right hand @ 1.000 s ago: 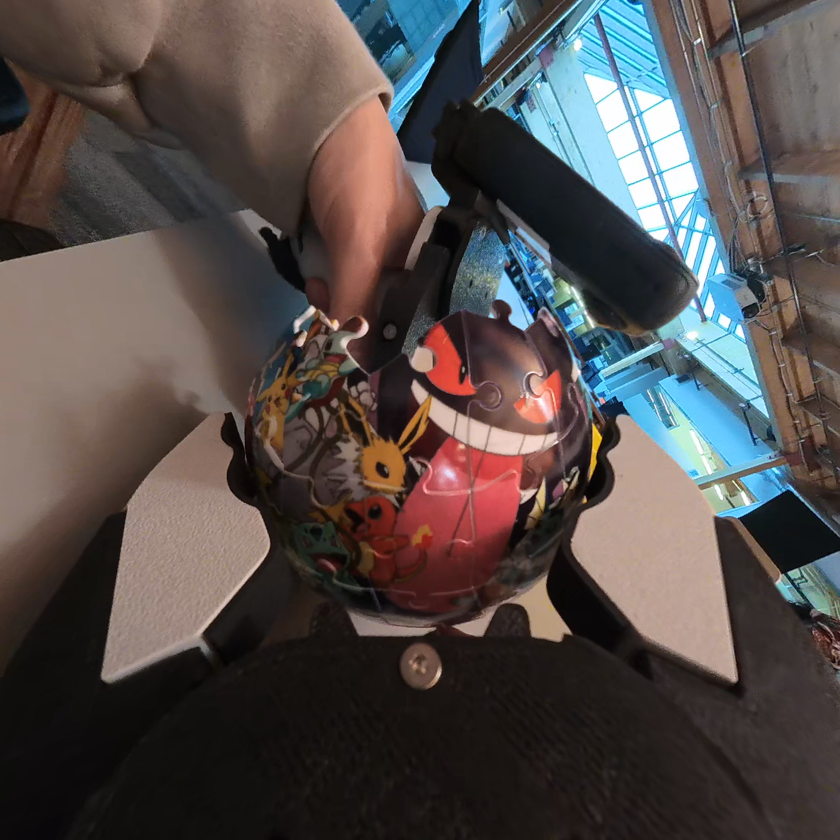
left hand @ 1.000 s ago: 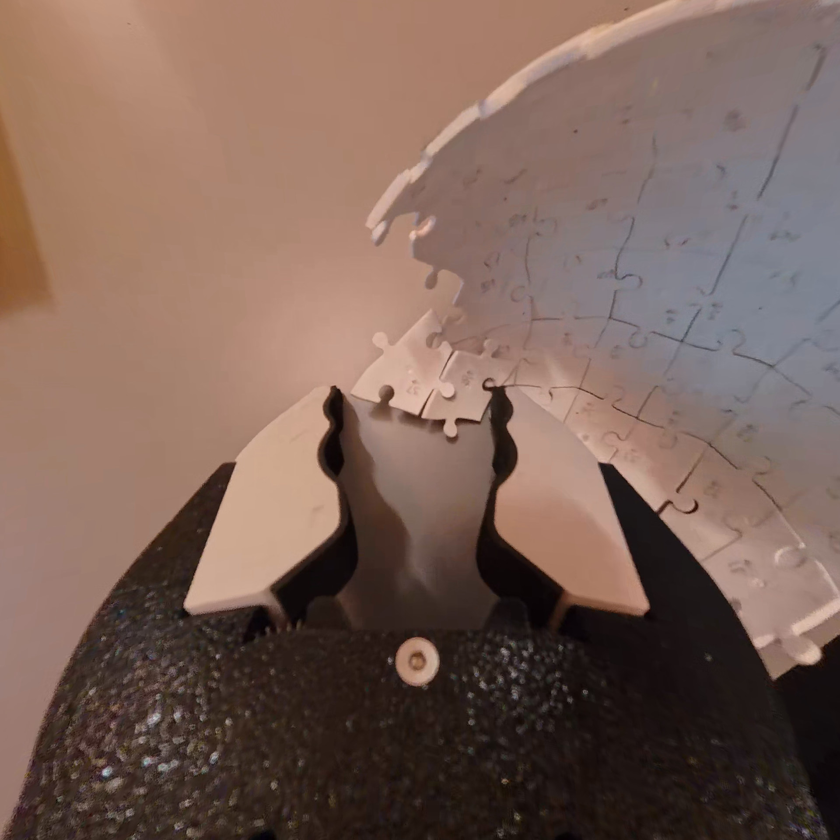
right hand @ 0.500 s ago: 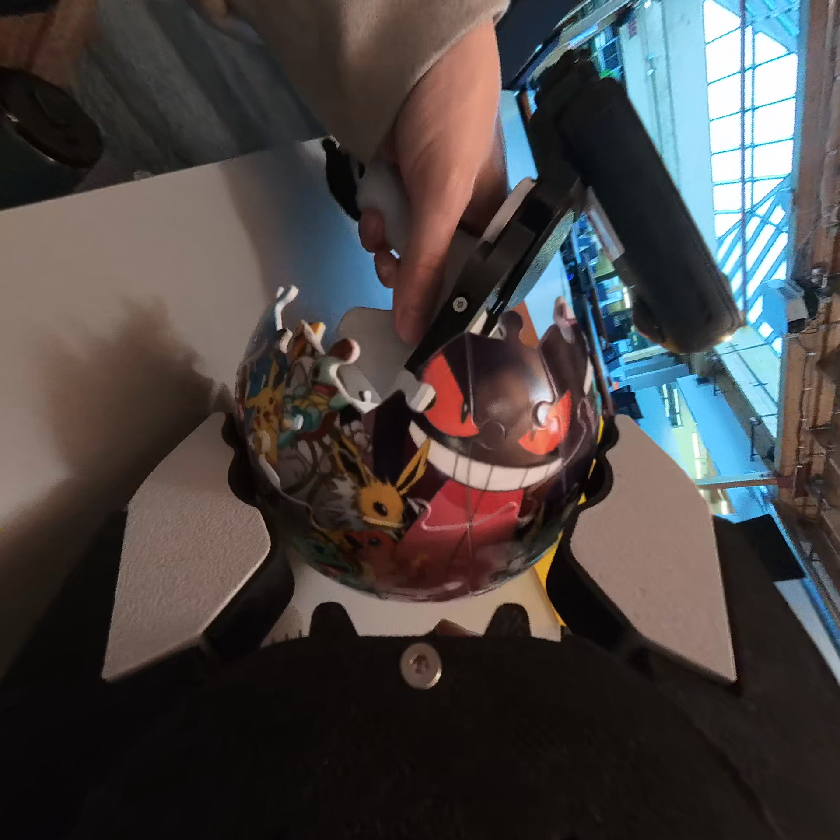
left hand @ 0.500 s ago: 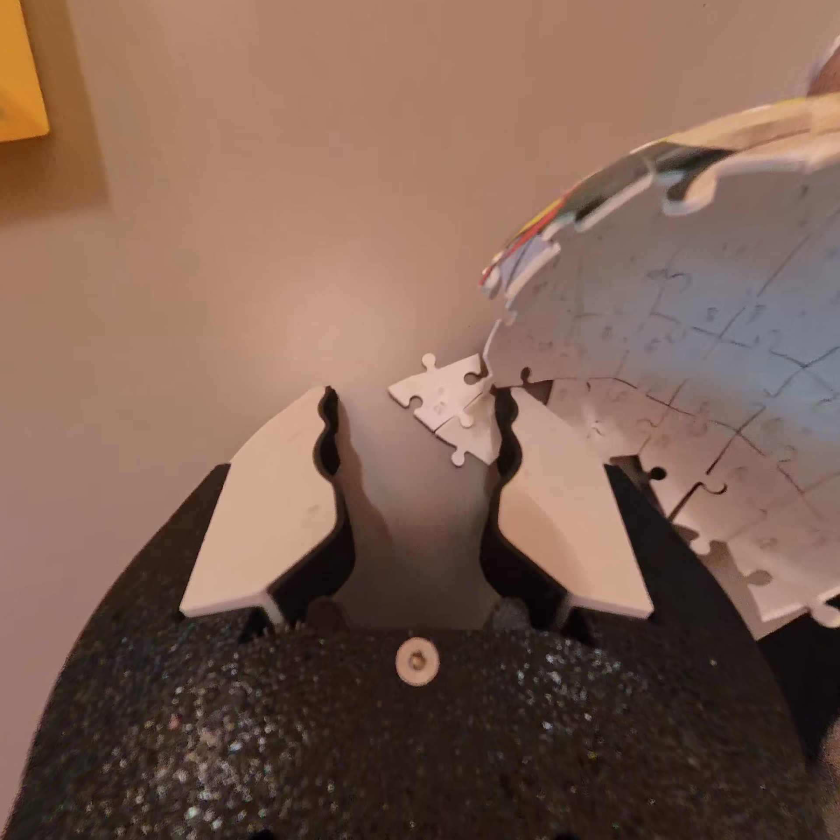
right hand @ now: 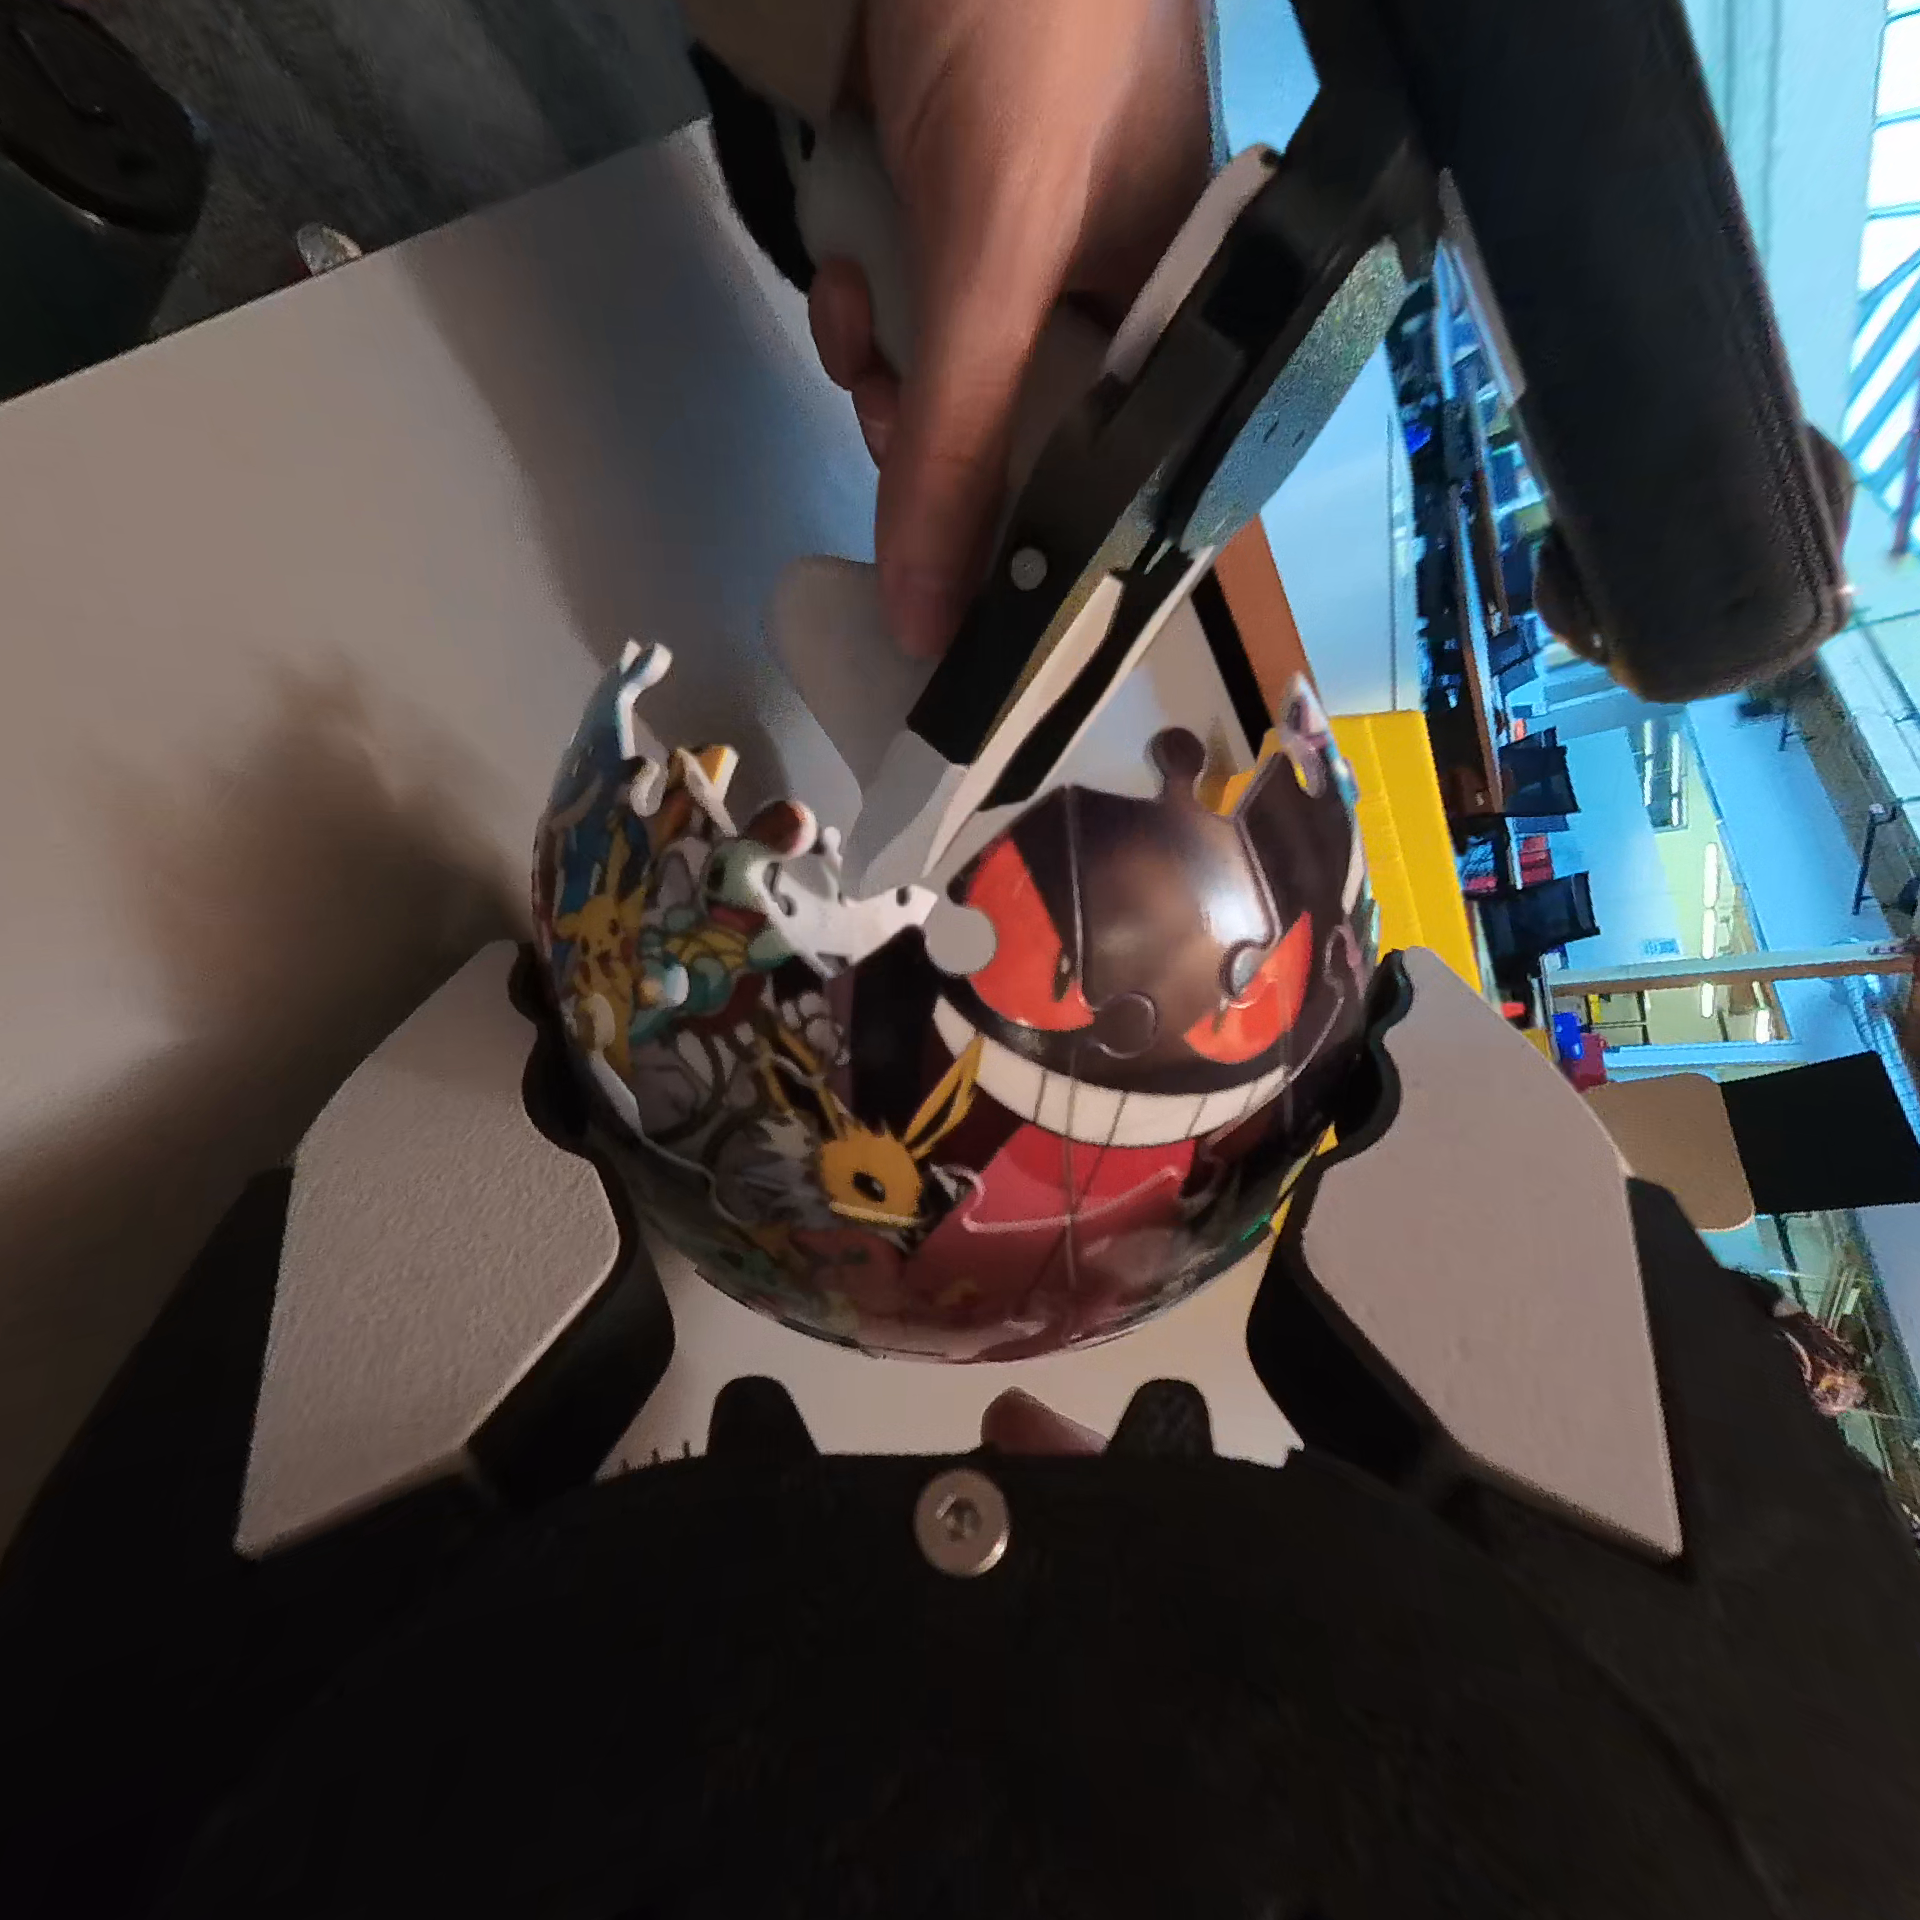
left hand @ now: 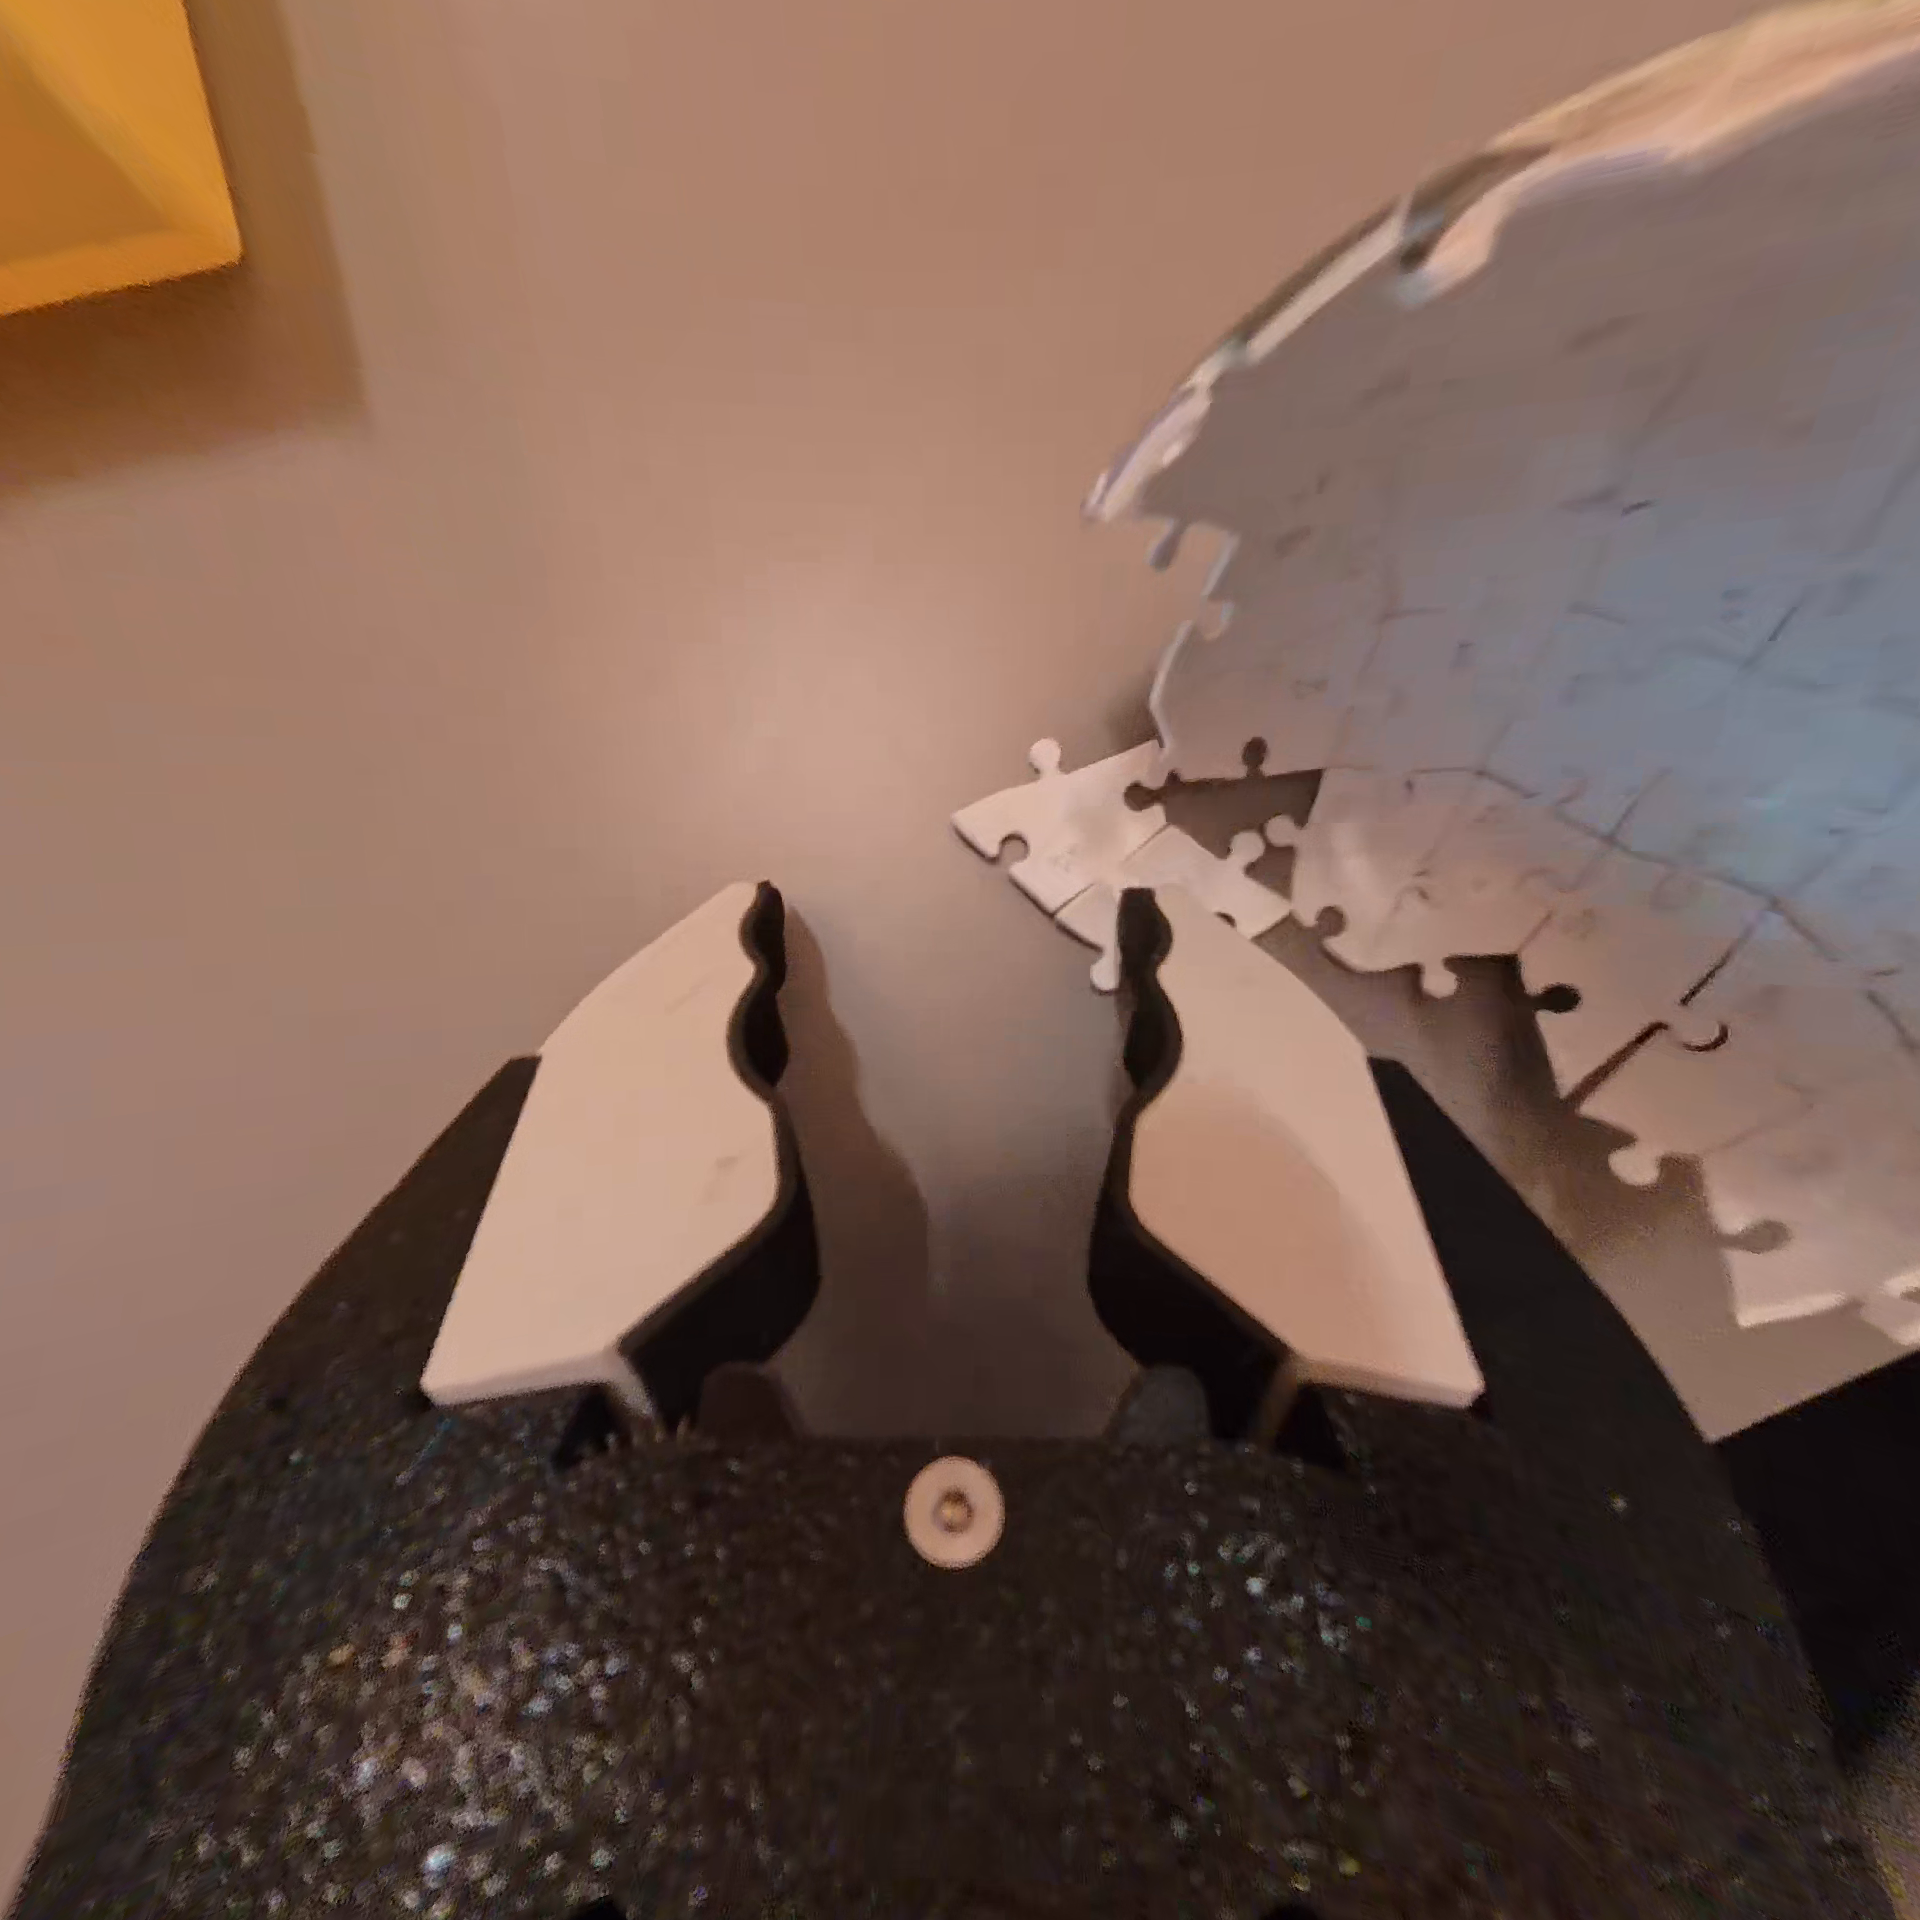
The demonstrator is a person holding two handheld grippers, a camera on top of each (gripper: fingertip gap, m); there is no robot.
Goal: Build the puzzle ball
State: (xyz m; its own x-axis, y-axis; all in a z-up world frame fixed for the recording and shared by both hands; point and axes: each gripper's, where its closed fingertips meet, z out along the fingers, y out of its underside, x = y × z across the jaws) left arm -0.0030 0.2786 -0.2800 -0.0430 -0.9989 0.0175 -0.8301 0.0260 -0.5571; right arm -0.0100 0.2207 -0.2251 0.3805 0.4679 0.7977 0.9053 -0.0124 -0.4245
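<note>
My right gripper (right hand: 958, 971) is shut on the puzzle ball (right hand: 1091, 1039), a part-built sphere with colourful cartoon prints and an open, jagged top rim. In the left wrist view the ball's white inside (left hand: 1558, 675) fills the right side. A flap of two joined white pieces (left hand: 1081, 831) sticks out from its rim; it also shows in the right wrist view (right hand: 842, 920). My left gripper (left hand: 948, 902) is open and empty, its right fingertip (left hand: 1138, 909) just below the flap. From the right wrist view, the left gripper (right hand: 914, 852) points down at the flap.
A person's hand (right hand: 987, 312) holds the left gripper's handle above the ball. The white table (left hand: 623, 520) lies below, with a yellow box (left hand: 94, 135) at the far left. A yellow crate (right hand: 1403, 831) stands past the table's edge.
The left gripper has slid left, away from the ball's inside; the two-piece flap has gone from between its tips to off its right fingertip. The right gripper has kept hold of the ball.
</note>
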